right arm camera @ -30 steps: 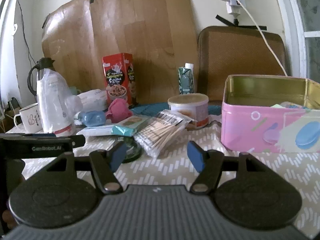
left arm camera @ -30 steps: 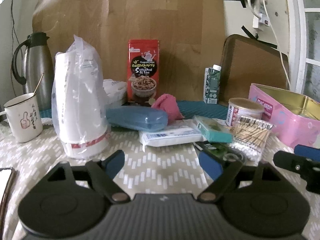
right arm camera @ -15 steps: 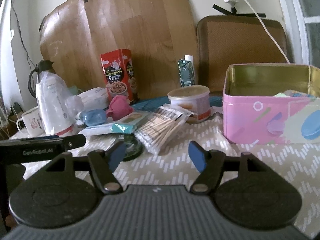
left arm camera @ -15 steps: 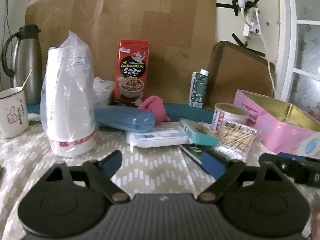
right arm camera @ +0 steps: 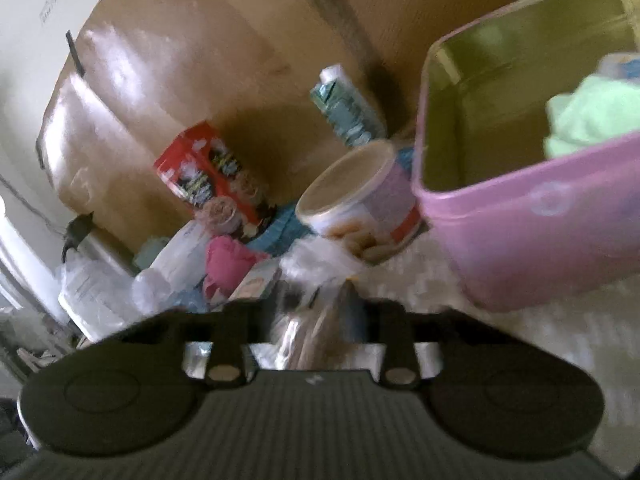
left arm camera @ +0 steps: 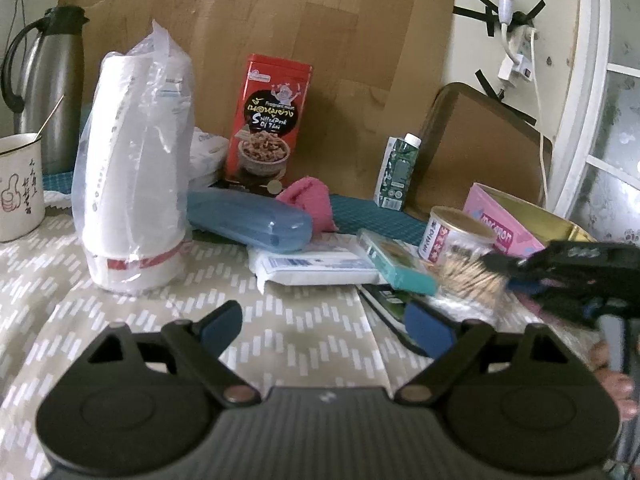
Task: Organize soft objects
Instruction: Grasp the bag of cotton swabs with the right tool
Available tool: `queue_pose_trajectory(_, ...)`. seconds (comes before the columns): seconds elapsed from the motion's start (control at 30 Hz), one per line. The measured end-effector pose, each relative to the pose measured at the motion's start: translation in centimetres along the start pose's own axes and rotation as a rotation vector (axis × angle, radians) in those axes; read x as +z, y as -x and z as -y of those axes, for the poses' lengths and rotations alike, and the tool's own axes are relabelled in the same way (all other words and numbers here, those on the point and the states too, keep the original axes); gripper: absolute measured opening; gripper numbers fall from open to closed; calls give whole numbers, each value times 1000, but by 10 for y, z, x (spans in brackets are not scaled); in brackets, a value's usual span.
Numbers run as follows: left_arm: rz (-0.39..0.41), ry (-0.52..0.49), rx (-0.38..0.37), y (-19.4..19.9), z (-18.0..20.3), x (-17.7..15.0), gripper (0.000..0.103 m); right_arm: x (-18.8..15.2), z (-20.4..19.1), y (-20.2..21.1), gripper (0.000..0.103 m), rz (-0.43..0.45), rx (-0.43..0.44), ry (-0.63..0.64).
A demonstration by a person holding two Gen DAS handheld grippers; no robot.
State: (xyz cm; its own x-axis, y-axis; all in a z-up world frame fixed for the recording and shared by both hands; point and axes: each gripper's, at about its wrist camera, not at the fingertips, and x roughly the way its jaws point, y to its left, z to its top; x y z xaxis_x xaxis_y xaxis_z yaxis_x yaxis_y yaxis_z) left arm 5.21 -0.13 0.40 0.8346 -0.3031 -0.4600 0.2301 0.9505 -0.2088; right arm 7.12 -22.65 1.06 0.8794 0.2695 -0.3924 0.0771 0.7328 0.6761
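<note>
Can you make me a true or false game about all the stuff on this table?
1. The pink tin has its lid on. False: it is open, and a green soft thing lies inside.
2. The left gripper is open with nothing between its fingers. True.
3. The red box is lying flat. False: it stands upright by the brown board.
4. The right gripper has the bag of cotton swabs between its fingers. True: its jaws have just been closing around it.
5. The blue case lies in front of the pink cloth. True.
6. The white mug sits inside the pink tin. False: it stands at the far left, by the steel flask.
</note>
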Motion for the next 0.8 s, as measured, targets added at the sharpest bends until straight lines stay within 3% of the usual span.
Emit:
queue_pose_trajectory(0.1,8,2,-9,1,0,0,91,-4,-19,35,22,122,-22,126)
queue_pose_trajectory(0.17,19,30,-29,4,-4,0,91,-6,-35,61,22,208,-47,277)
queue_pose_trajectory(0.23,23,83,-47,7,-13,1,90,-16,-58,84,22,240,-65,479)
queue_pose_trajectory(0.37,-27,179,-82,9,-26,0,80,-77,-98,92,26,113,-92,887)
queue_pose_trajectory(0.4,-37,193,-90,12,-27,-1,80,-95,-104,89,26,75,-90,951)
queue_pose_trajectory(0.43,-45,202,-97,15,-28,-2,80,-109,-107,88,33,48,-72,983)
queue_pose_trajectory(0.47,-51,207,-105,19,-29,-4,80,-117,-109,88,40,24,-41,987)
queue_pose_trajectory(0.53,-57,207,-117,29,-30,-6,80,-123,-112,94,74,-6,43,934)
queue_pose_trajectory(0.63,-80,219,-158,39,-31,-6,80,-113,-113,103,79,-12,139,851)
queue_pose_trajectory(0.8,-149,209,-253,43,-17,-4,81,-91,-90,104,85,-64,134,653)
